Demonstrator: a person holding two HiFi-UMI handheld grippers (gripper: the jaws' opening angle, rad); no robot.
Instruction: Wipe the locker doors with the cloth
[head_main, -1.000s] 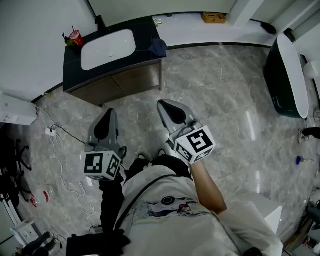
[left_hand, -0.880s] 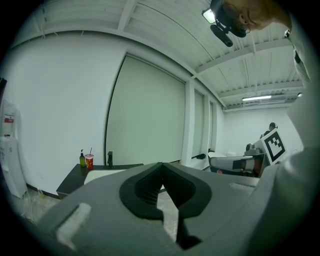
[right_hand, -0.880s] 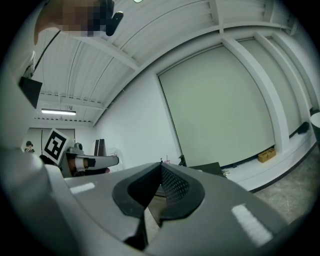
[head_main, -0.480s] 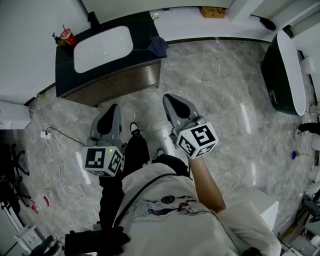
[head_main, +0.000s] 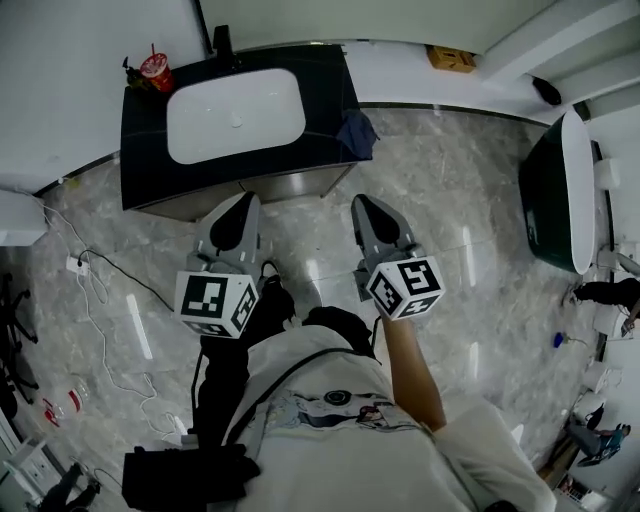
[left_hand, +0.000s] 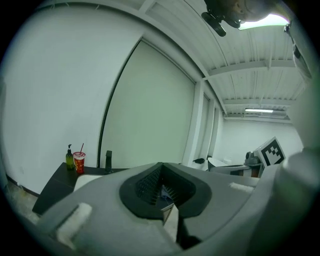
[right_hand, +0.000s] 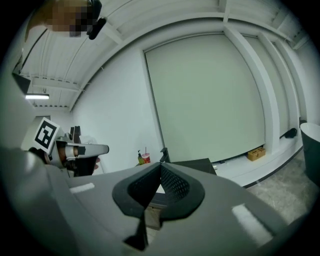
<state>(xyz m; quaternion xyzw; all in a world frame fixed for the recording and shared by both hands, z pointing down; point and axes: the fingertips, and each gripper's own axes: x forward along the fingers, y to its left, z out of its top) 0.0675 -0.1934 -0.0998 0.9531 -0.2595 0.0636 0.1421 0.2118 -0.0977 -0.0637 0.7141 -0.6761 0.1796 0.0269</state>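
Observation:
A dark vanity cabinet (head_main: 140, 140) with a white basin (head_main: 235, 115) stands against the far wall; only a thin strip of its brown doors (head_main: 265, 188) shows. A dark blue cloth (head_main: 357, 133) hangs over its right corner. My left gripper (head_main: 245, 200) is held just short of the cabinet front, jaws together and empty. My right gripper (head_main: 362, 203) is level with it, below the cloth and apart from it, also shut with nothing held. In the gripper views the left gripper (left_hand: 160, 167) and the right gripper (right_hand: 160, 167) both point at the cabinet.
A red cup (head_main: 155, 72) and a faucet (head_main: 222, 40) stand on the counter. A dark bathtub (head_main: 555, 195) is at the right. A cardboard box (head_main: 450, 58) lies on the far ledge. Cables (head_main: 100, 270) trail across the marble floor at the left.
The person has stepped forward and both grippers have moved toward the vanity, which now sits closer and more central. Both stay shut and empty.

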